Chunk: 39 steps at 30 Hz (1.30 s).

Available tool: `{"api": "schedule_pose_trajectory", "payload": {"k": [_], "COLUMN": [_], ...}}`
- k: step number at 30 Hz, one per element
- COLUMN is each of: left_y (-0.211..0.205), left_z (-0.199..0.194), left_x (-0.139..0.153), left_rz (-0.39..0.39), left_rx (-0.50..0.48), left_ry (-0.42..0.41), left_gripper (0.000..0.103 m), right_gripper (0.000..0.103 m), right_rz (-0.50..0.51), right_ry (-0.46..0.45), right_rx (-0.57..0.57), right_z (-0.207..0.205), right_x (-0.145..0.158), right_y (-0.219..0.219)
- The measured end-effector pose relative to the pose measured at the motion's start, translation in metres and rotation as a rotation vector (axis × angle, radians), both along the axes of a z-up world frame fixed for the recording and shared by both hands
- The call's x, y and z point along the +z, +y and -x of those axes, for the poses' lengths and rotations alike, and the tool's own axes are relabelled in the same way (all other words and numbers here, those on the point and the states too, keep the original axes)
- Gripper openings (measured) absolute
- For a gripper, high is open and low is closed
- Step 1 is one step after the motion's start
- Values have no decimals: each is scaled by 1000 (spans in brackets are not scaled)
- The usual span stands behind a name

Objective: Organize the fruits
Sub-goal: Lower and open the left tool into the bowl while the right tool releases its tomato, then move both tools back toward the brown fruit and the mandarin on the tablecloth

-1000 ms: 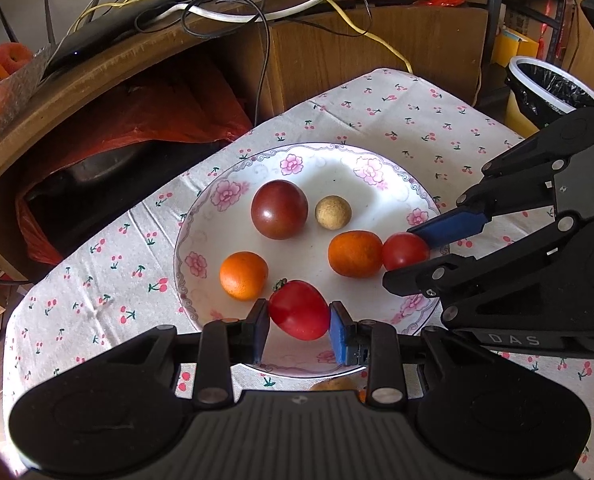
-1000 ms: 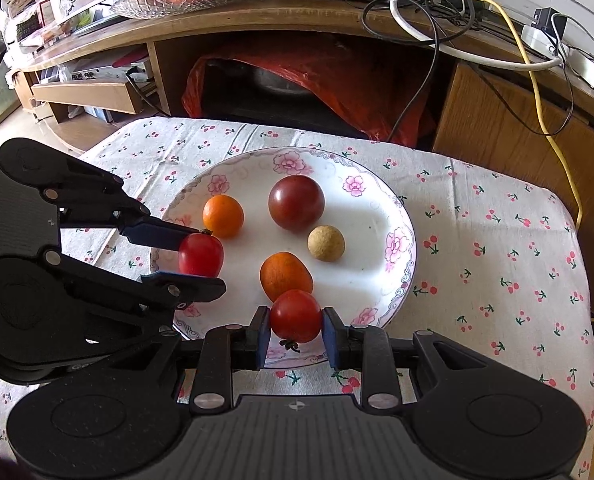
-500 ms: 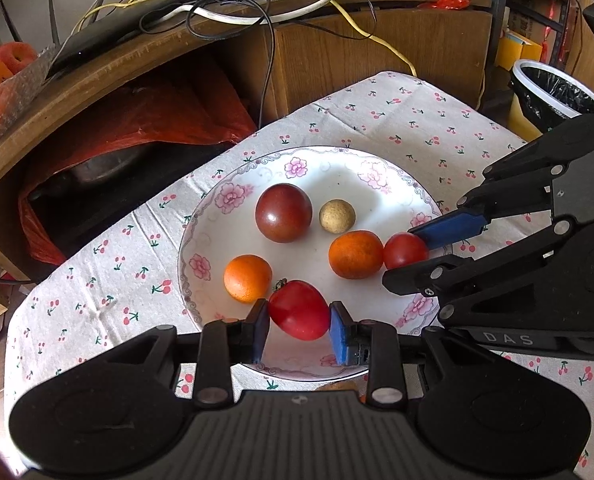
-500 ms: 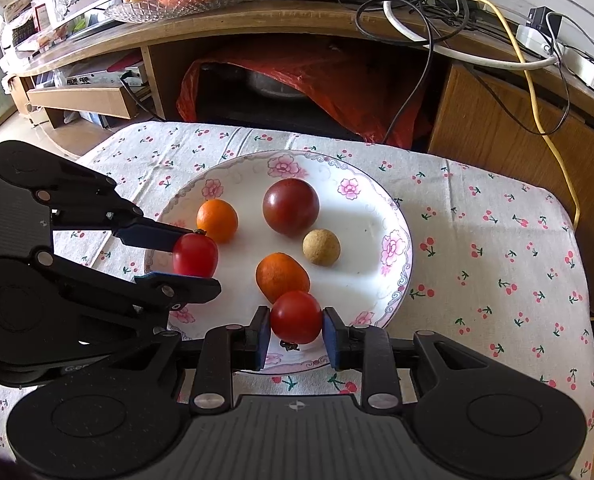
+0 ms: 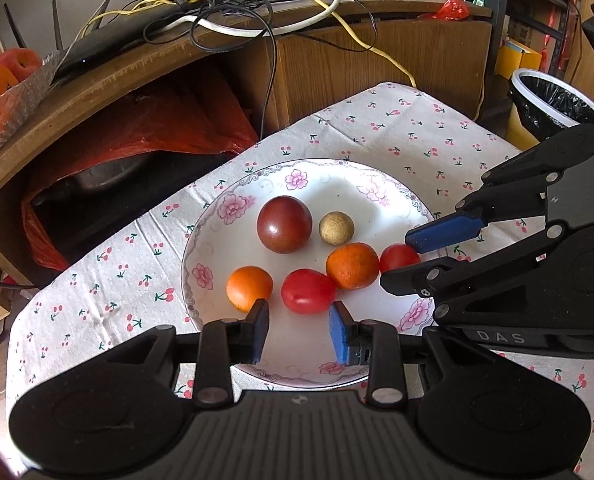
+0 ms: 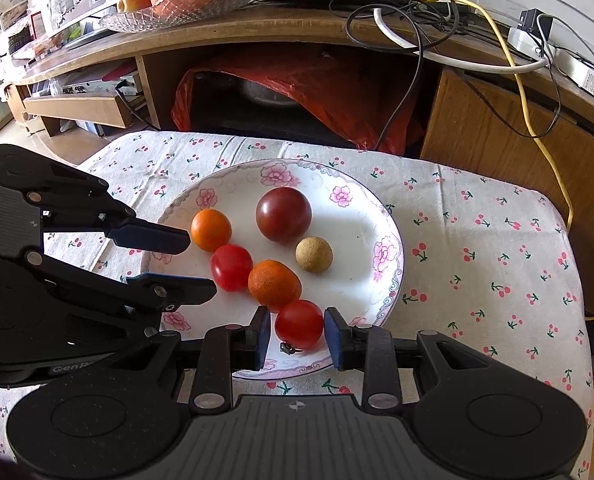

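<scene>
Plate holds two tomatoes, two oranges, one plum.

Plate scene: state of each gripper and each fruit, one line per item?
left gripper: open, holding nothing.
right gripper: open around a tomato, gaps both sides.
left tomato: on the plate, ahead of the left fingers.
right tomato: on the plate, between the right fingers.
small orange: resting on plate.
larger orange: resting between both tomatoes.
dark plum: resting on plate.
tan ball: resting on plate.
</scene>
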<state>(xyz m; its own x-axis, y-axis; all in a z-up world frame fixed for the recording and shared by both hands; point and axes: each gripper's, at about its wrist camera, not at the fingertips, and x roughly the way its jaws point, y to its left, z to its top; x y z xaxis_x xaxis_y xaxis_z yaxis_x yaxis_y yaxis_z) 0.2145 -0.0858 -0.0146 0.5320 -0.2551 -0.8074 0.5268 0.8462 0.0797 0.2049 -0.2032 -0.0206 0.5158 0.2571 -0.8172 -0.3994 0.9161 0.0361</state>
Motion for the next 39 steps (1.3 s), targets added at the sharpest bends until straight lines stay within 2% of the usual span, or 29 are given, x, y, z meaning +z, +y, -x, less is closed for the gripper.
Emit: {"api": "schedule_pose_trajectory", "payload": {"k": [24, 32, 36, 39], "left_y": [10, 19, 27, 34], "left_z": [14, 24, 31, 36], "left_x": [15, 16, 17, 16], "left_rz": [18, 16, 31, 30], "left_rx": [-3, -15, -18, -14], "left_ry": [-29, -20, -7, -4], "left_gripper": [41, 42, 47, 47], "right_gripper": [27, 29, 32, 32], "right_rz": [-26, -36, -43, -54], "right_ry": [-39, -18, 9, 41], "right_rx": [11, 48, 89, 125], "right_z": [19, 32, 44, 53], "right_x": [21, 23, 20, 15], "right_y": [6, 14, 21, 28]}}
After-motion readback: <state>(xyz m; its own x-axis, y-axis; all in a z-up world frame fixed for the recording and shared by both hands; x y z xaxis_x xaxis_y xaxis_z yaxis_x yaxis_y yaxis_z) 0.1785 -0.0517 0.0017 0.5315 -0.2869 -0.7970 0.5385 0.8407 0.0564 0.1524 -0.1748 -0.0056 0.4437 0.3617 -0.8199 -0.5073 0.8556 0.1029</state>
